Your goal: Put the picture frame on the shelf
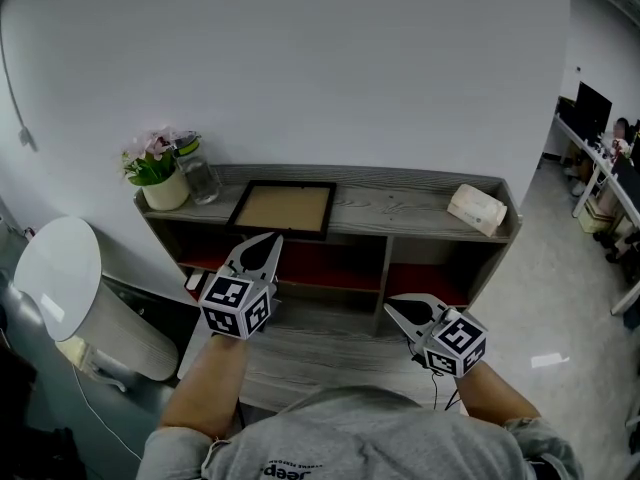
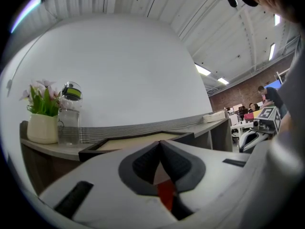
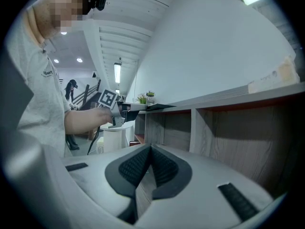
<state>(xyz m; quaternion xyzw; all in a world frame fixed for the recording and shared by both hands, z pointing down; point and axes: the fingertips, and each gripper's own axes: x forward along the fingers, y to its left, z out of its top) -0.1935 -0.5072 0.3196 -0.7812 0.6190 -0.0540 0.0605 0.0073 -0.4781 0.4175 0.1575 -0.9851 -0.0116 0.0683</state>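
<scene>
While flat atop shelf (image 1: 400,204), picture frame (image 1: 283,209).

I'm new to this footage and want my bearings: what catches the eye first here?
A dark picture frame lies flat atop the grey shelf, between a flower pot and glass jar at its left end and a pale box at its right. Both grippers are shut and empty: the left gripper points at the frame's near edge, the right gripper sits lower, before the shelf.

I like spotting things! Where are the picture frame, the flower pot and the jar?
picture frame (image 1: 282,209), head view, tan middle.
flower pot (image 1: 166,193), head view, white side.
jar (image 1: 204,182), head view, glass body.
</scene>
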